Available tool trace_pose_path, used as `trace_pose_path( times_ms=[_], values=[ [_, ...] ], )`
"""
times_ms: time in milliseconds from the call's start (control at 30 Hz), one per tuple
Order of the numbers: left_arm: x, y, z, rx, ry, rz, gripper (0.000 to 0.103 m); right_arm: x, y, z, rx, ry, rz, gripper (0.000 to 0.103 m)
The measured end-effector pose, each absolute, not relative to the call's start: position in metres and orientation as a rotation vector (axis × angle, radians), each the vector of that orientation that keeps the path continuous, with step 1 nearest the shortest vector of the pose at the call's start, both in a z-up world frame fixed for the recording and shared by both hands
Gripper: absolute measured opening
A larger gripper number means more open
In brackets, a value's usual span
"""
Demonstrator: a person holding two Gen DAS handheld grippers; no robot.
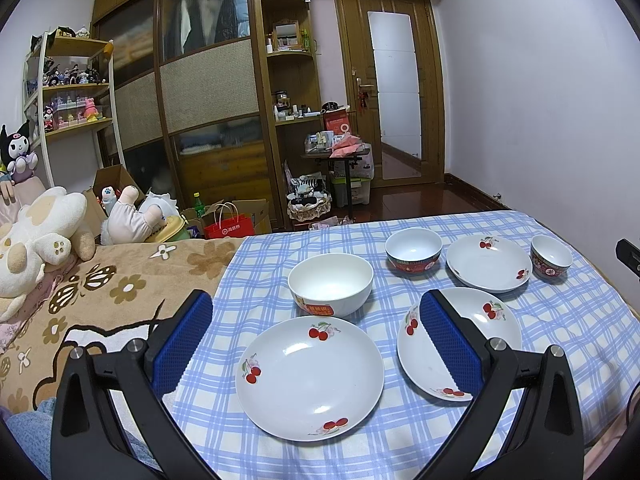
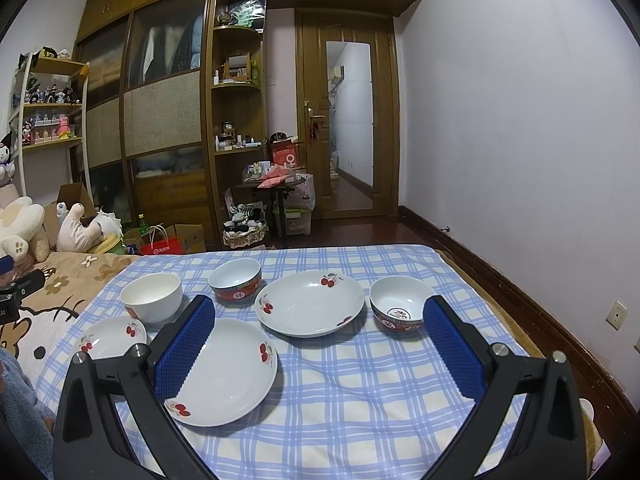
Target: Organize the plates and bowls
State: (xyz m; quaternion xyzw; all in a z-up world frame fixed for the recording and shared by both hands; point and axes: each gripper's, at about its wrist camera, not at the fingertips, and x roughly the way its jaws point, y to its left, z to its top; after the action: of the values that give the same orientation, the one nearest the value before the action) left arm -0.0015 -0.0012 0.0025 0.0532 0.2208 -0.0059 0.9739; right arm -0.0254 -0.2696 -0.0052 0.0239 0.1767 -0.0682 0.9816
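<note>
Three white cherry-print plates and three bowls lie on a blue checked cloth (image 1: 560, 340). In the left wrist view the nearest plate (image 1: 310, 376) sits between my open left gripper's (image 1: 316, 302) fingers, below them. Behind it stands a white bowl (image 1: 330, 283). A second plate (image 1: 472, 320) lies partly under the right finger. Farther back are a red-banded bowl (image 1: 414, 250), a third plate (image 1: 489, 263) and a small red bowl (image 1: 551, 256). My right gripper (image 2: 319, 302) is open and empty above the cloth (image 2: 360, 400), with a plate (image 2: 228, 372) under its left finger and a red bowl (image 2: 400, 306) by its right one.
The cloth covers a bed with a brown flower-print blanket (image 1: 120, 292) and plush toys (image 1: 36, 240) on the left. A wall (image 2: 520, 160) runs close along the right side. Wardrobe, shelves and a door (image 1: 394, 92) stand beyond the bed's foot.
</note>
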Motion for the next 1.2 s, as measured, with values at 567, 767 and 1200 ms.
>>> trace_pose_path(
  times_ms=[567,767,1200],
  values=[
    [-0.0016,-0.001,0.0026,0.108,0.446,-0.012,0.102,-0.0272,-0.2697,-0.0078,0.05,0.354,-0.146,0.103],
    [-0.0014,-0.001,0.0022,0.107,0.446,-0.012,0.102,-0.0282,-0.2696,-0.008,0.049,0.353,-0.145,0.103],
    [0.0028,-0.0018,0.0023,0.111,0.472,-0.026,0.102,-0.0282,-0.2704,-0.0092,0.053,0.356,-0.142,0.103]
  ],
)
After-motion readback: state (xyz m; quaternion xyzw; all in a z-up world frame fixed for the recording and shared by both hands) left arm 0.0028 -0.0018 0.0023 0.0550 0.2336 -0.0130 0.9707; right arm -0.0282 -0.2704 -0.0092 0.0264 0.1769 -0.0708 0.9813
